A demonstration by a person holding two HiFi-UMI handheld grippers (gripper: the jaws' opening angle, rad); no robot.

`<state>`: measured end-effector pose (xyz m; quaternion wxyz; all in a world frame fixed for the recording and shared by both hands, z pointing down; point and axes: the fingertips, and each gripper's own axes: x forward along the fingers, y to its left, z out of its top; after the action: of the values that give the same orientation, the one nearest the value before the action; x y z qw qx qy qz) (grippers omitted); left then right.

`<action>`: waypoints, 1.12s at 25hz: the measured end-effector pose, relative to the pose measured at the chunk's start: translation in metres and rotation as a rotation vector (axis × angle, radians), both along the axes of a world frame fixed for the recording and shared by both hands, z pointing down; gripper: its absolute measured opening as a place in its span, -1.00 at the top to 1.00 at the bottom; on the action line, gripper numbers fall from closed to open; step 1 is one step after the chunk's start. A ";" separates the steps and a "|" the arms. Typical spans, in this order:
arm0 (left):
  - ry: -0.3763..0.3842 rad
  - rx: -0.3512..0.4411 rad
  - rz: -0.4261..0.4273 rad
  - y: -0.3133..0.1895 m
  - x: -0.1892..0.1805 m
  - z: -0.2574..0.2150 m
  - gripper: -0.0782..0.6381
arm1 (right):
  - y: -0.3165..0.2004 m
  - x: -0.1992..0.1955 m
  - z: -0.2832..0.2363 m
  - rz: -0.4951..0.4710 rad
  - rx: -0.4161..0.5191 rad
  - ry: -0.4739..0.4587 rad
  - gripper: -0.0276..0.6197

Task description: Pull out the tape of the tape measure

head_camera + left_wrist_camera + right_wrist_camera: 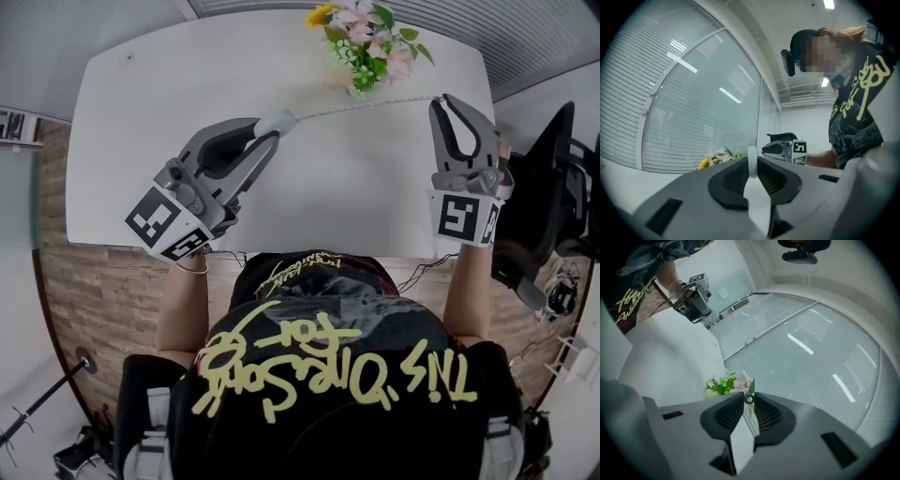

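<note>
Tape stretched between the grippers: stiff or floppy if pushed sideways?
Likely floppy: the tape is a thin line, straight only because left gripper and right gripper hold it taut. Probably light. It may snap back into the case if freed.

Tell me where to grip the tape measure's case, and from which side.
Pinch the case across its two flat faces, coming from the side opposite where the tape leaves it, as the left gripper does. It is a thin round disc, so a grip on the rim would likely slip. The tape runs off toward the right gripper, so a grip from behind takes the pull in line.
</note>
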<state>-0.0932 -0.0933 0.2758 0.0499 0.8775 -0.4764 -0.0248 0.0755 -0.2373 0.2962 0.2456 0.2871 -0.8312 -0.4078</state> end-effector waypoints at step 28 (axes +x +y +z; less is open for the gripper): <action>0.018 0.002 0.010 0.026 -0.024 -0.001 0.62 | 0.028 -0.024 -0.017 0.002 0.020 -0.034 0.69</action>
<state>-0.1171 -0.0676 0.2751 0.0535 0.8795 -0.4718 -0.0328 0.0516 -0.2097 0.2795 0.2289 0.2973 -0.8308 -0.4111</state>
